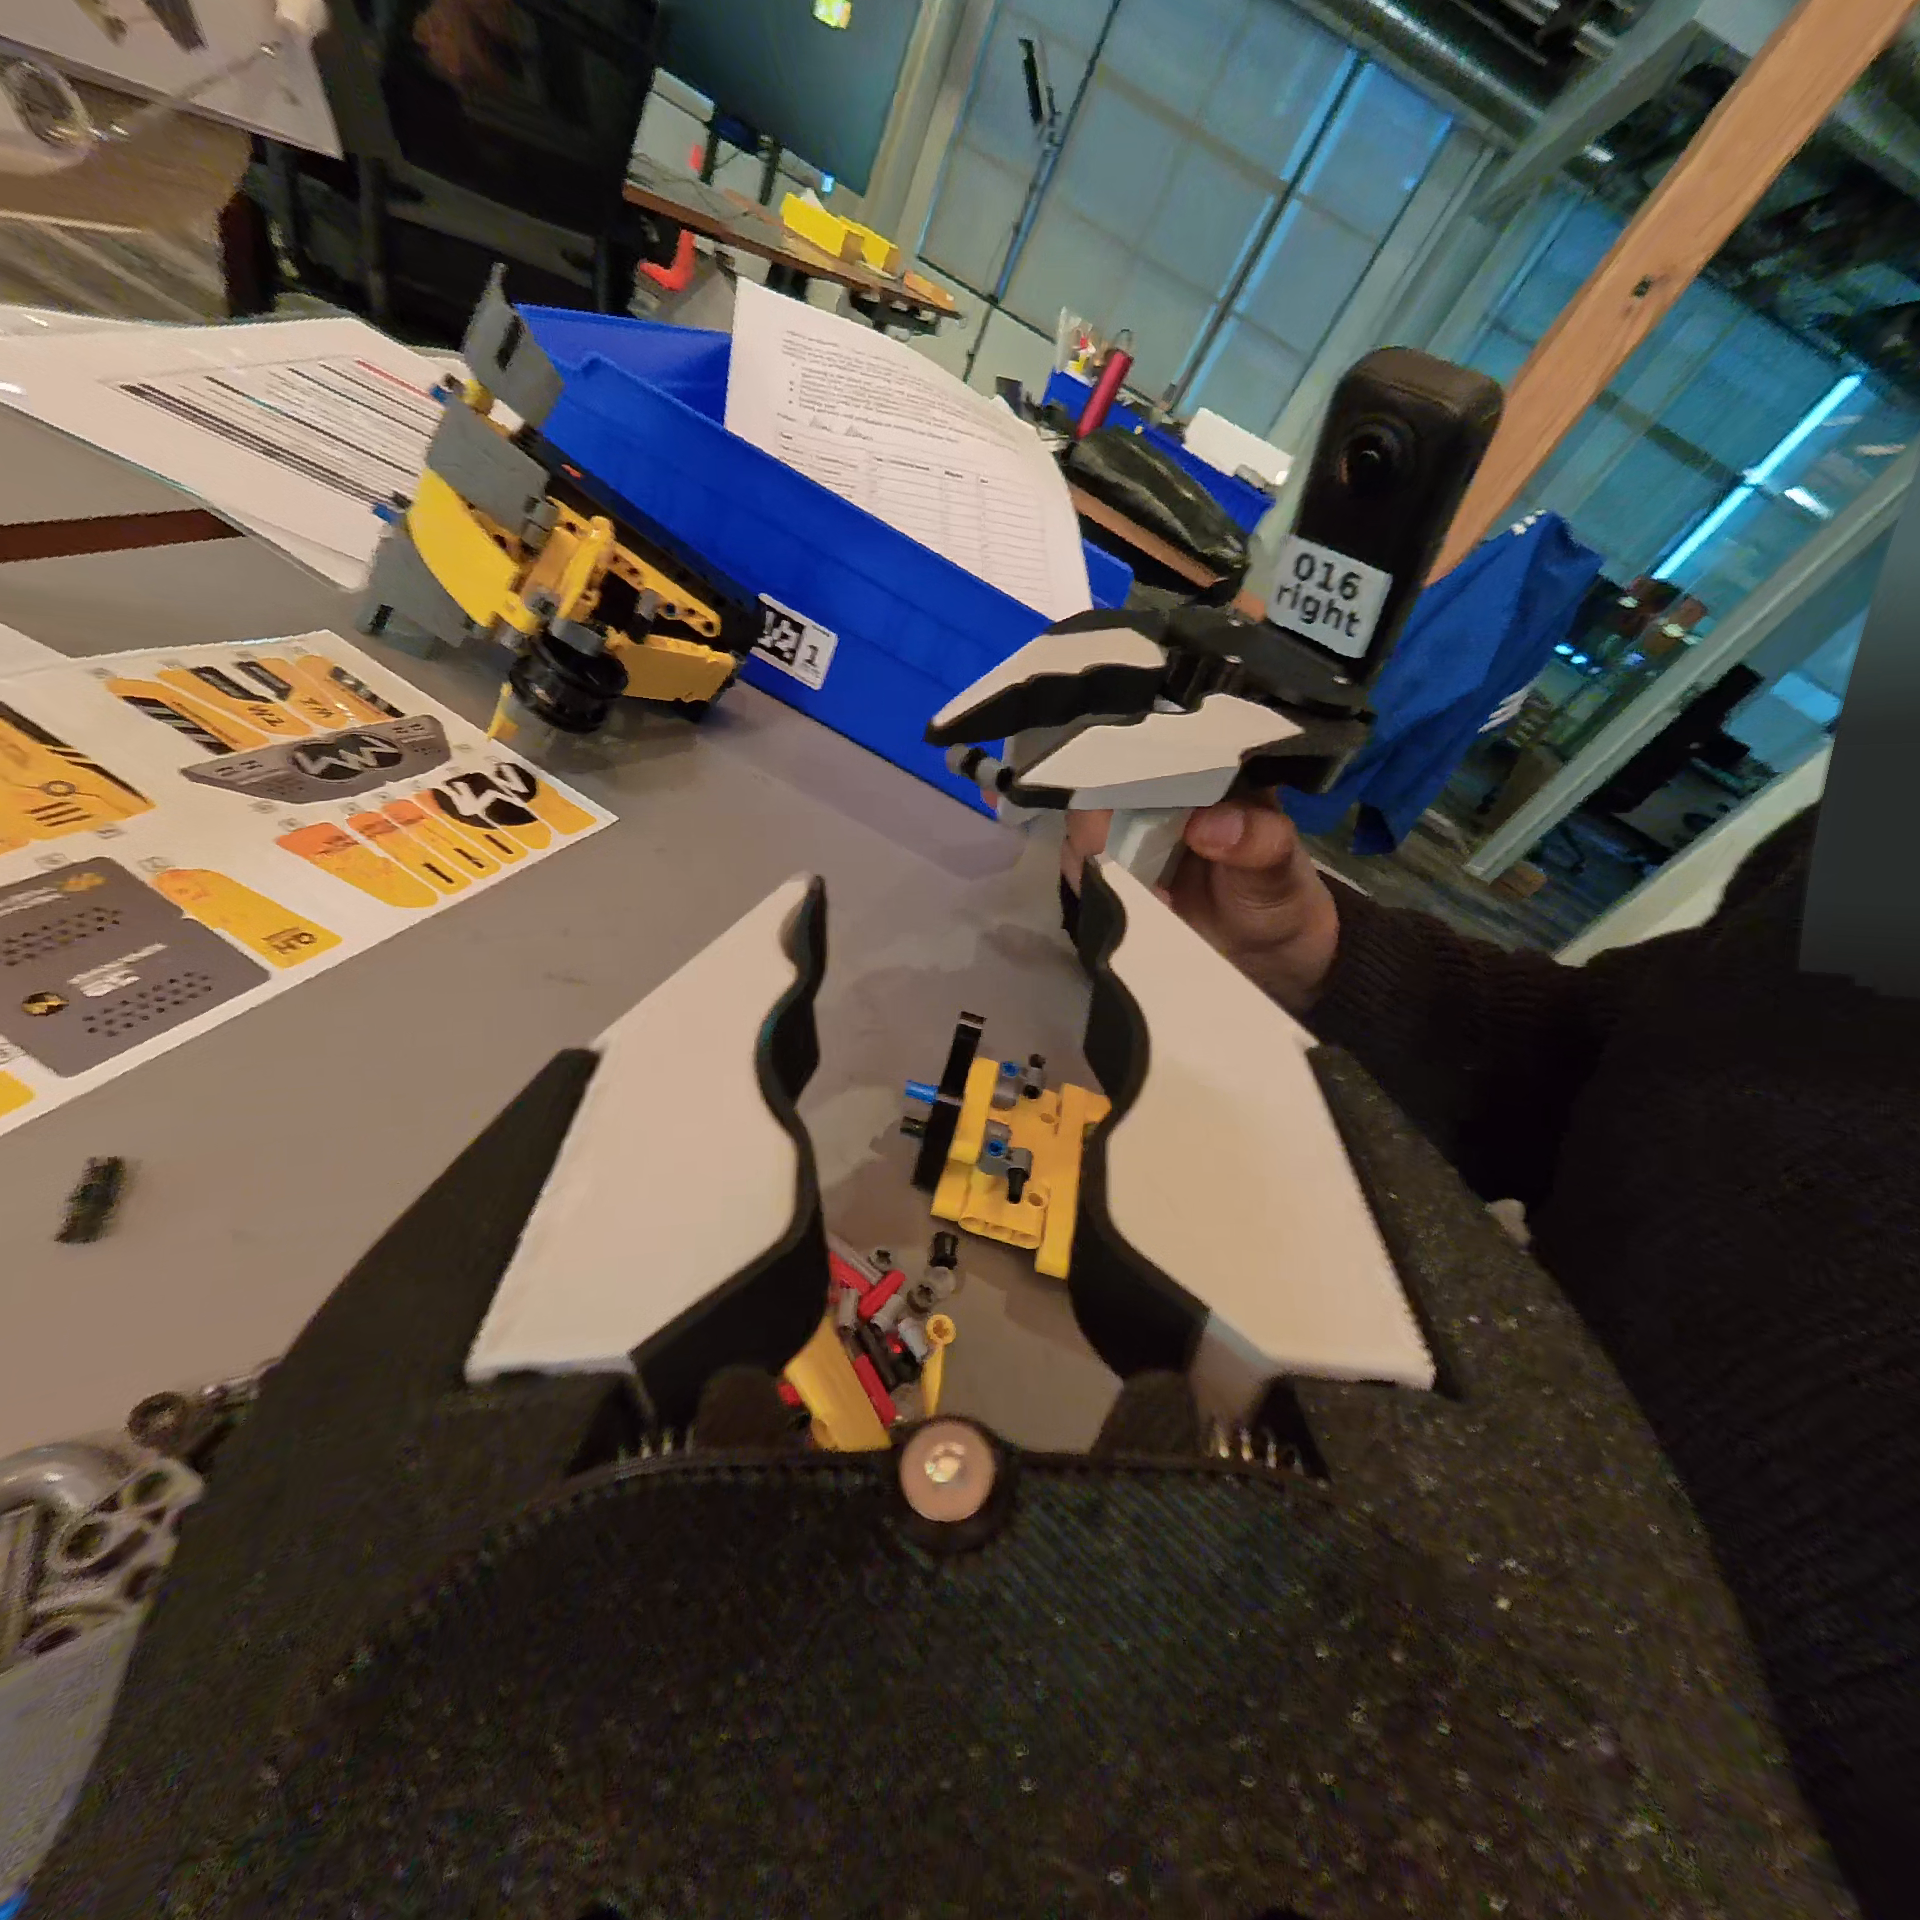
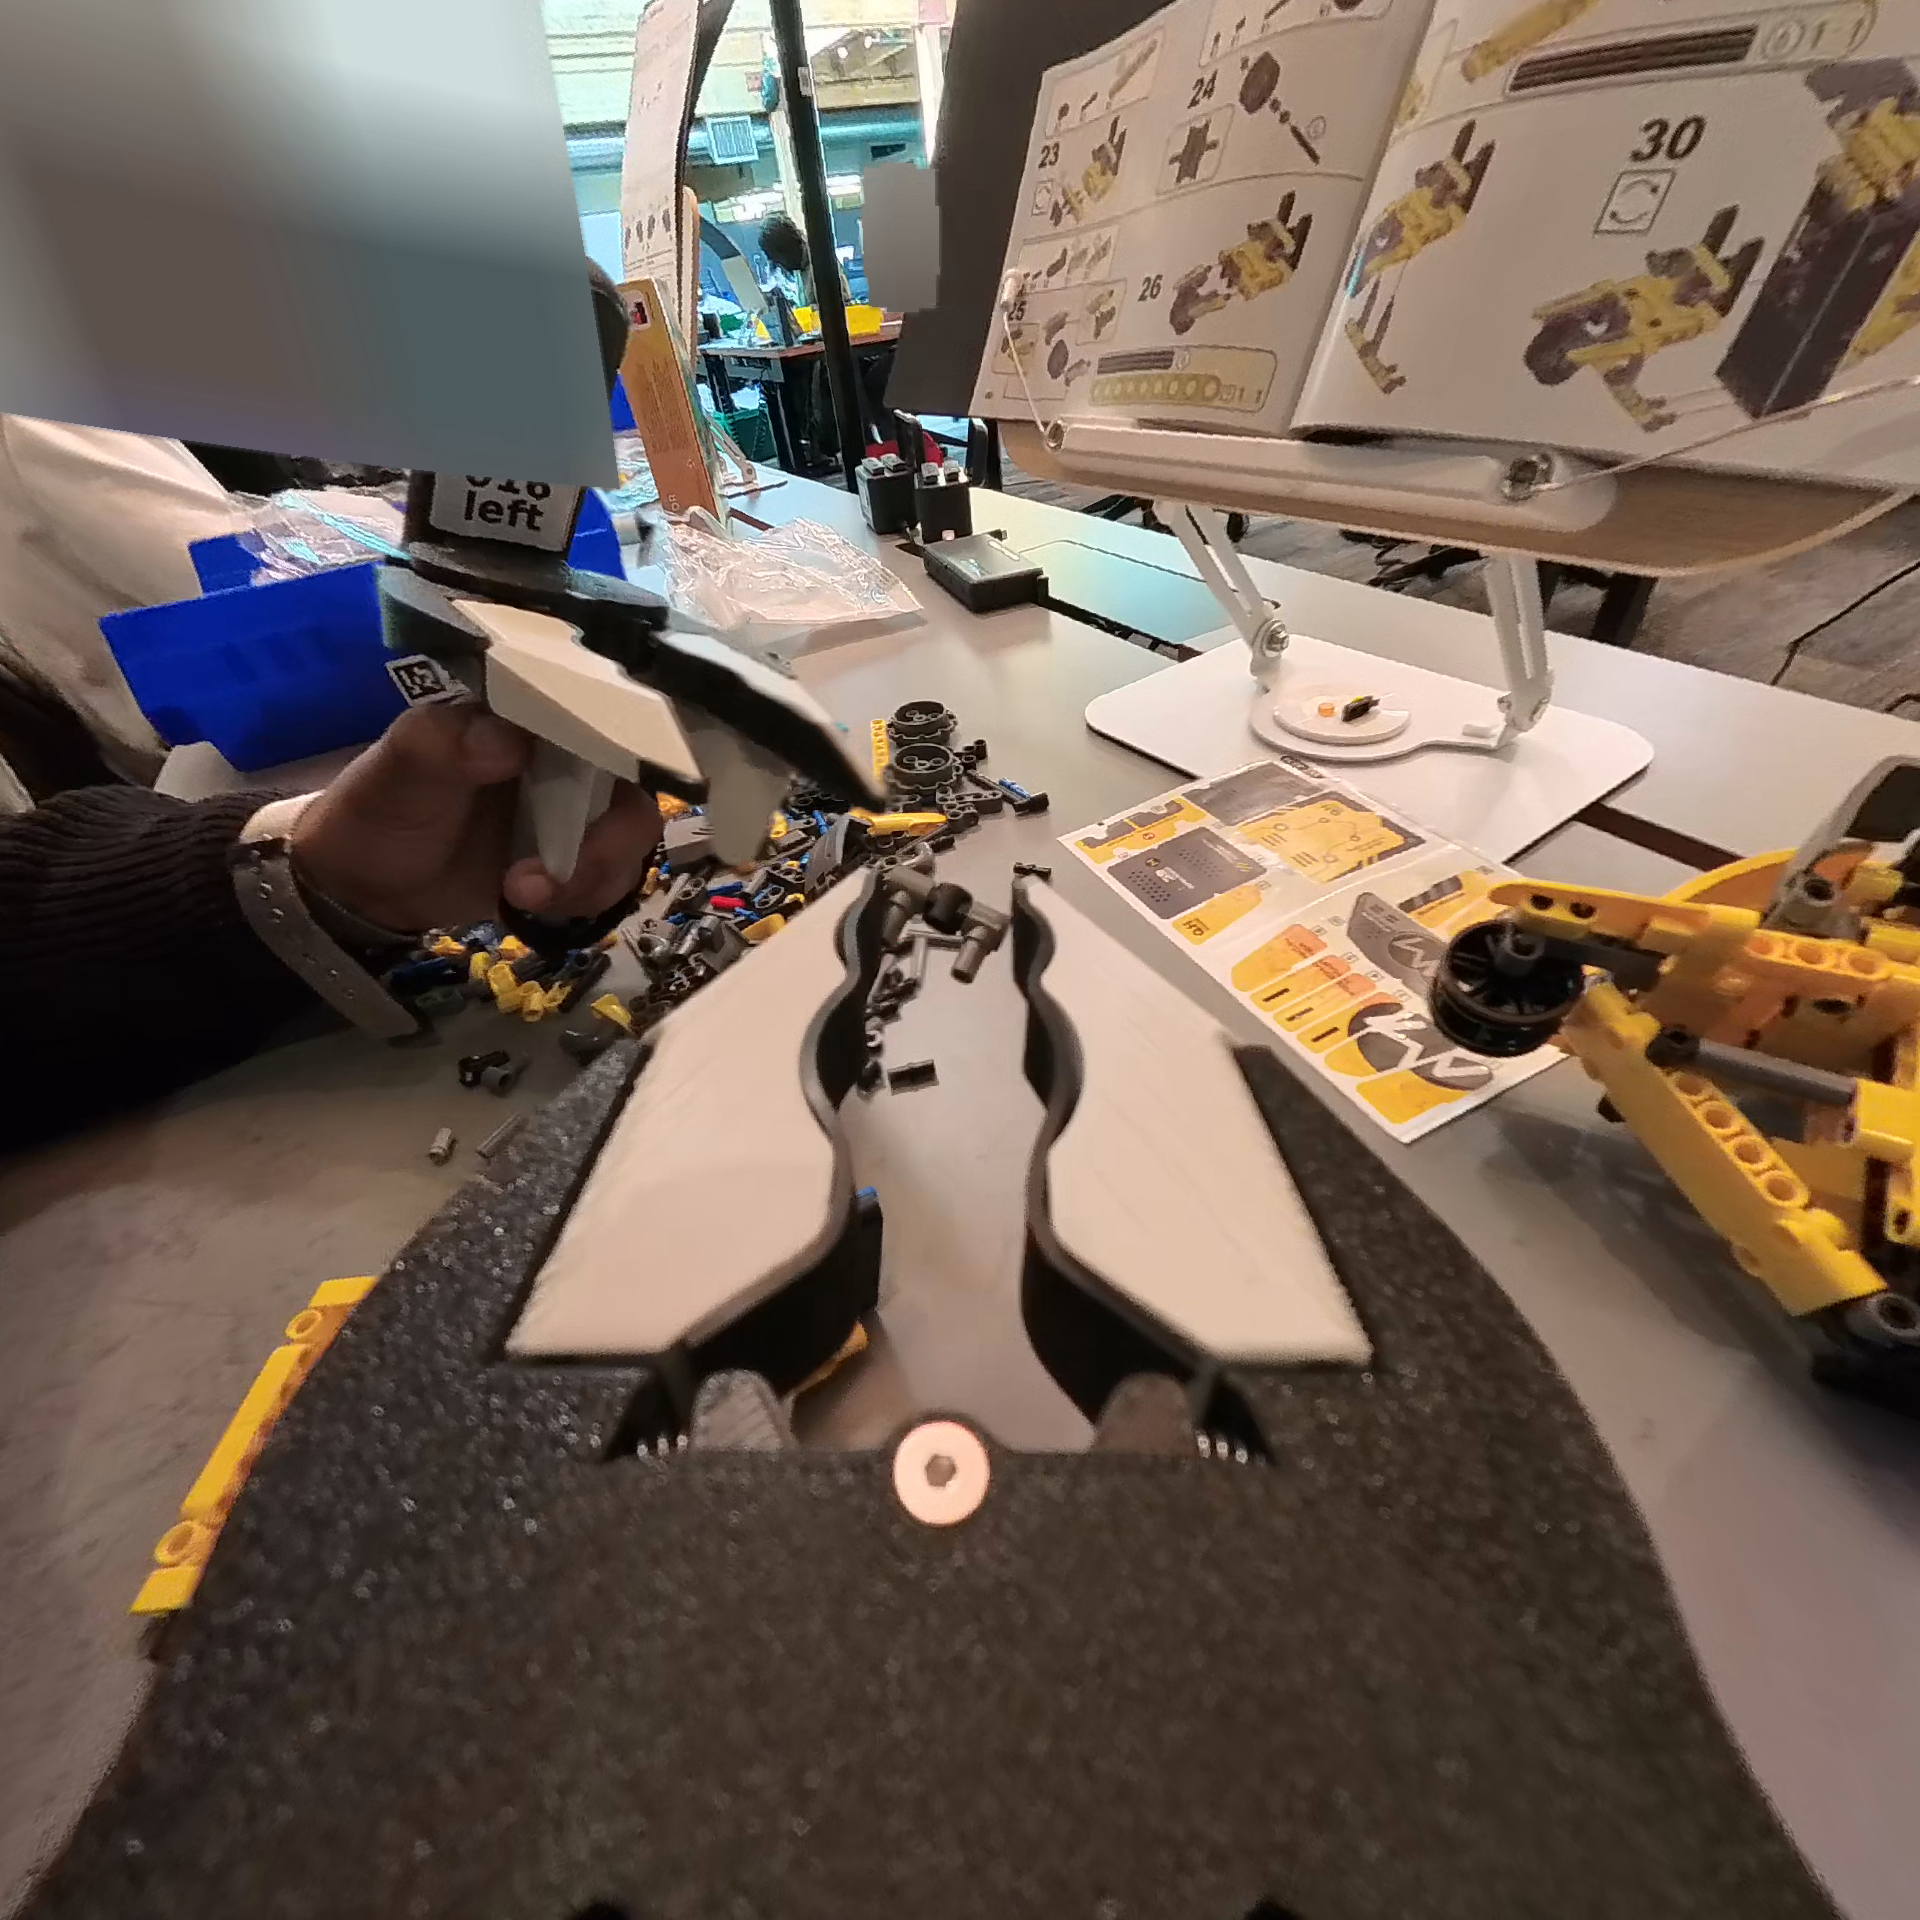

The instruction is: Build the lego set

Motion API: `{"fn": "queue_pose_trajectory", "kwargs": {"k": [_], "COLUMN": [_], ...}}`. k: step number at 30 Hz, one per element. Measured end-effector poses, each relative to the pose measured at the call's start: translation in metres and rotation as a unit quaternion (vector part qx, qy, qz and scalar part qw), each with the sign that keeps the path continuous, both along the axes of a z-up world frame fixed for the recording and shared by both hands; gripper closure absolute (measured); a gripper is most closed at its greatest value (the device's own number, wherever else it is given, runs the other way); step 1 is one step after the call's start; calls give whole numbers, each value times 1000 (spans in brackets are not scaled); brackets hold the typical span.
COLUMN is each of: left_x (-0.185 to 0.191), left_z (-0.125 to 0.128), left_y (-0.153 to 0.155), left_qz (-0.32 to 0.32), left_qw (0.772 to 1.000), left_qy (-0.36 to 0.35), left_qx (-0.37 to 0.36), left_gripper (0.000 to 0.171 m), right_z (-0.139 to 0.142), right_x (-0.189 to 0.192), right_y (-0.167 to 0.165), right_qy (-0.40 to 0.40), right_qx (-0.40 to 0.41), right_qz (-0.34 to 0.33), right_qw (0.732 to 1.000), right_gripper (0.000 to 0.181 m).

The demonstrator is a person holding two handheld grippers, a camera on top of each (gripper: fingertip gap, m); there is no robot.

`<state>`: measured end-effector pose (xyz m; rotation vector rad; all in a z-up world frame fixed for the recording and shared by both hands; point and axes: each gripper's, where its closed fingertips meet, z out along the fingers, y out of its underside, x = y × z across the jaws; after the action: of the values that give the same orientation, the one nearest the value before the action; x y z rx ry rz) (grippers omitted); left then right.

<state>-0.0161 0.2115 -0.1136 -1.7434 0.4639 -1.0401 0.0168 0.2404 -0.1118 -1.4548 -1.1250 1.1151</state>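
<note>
My left gripper (image 1: pixel 951 899) is open and empty, low over the grey table. A small yellow and black brick sub-assembly (image 1: pixel 1003 1153) lies between its fingers, with a heap of small red, black and yellow pins (image 1: pixel 883 1330) nearer its base. My right gripper (image 2: pixel 940 896) is closed on a small grey and black connector piece (image 2: pixel 940 920) at its tips. It also shows in the left wrist view (image 1: pixel 977 753), held in the air to the right, with the grey piece (image 1: pixel 979 771) poking out. The left gripper (image 2: pixel 774 784) hovers over a pile of loose parts (image 2: pixel 727 894).
A half-built yellow brick vehicle (image 1: pixel 561 582) (image 2: pixel 1714 1039) stands by a blue bin (image 1: pixel 831 540). A sticker sheet (image 1: pixel 260 831) (image 2: pixel 1299 935) lies flat. An open instruction booklet (image 2: pixel 1351 260) sits on a white stand (image 2: pixel 1455 748). A yellow beam (image 2: pixel 239 1455) lies at lower left.
</note>
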Motion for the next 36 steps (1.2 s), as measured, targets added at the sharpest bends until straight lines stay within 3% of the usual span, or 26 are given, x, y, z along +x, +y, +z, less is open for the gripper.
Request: {"fn": "queue_pose_trajectory", "kwargs": {"k": [5, 14, 19, 20, 25, 30, 36], "left_x": [9, 27, 36, 37, 34, 26, 16], "left_z": [5, -2, -6, -2, 9, 22, 42], "left_y": [-8, -18, -26, -29, -29, -27, -27], "left_qz": [-41, -101, -135, -145, -158, -159, -179], "left_qw": [998, 975, 961, 957, 944, 933, 899], "left_qy": [-44, -135, -151, -165, -215, -264, -355], "left_qx": [-31, -146, -187, -188, -194, -188, -185], "left_gripper": [134, 135, 159, 166, 167, 167, 167], "right_z": [-4, -5, -2, -1, 10, 24, 23], "right_x": [1, -14, -18, -18, -19, -13, -13], "right_y": [3, -43, -56, -56, -56, -54, -47], "right_qy": [-32, -94, -103, -100, -59, -3, -3], "right_qx": [43, 204, 256, 260, 246, 183, 177], "right_qz": [-20, 48, 55, 53, 43, 56, 38], "right_qw": [998, 973, 960, 959, 966, 981, 983], "right_gripper": [158, 158, 157, 157, 153, 144, 145]}}
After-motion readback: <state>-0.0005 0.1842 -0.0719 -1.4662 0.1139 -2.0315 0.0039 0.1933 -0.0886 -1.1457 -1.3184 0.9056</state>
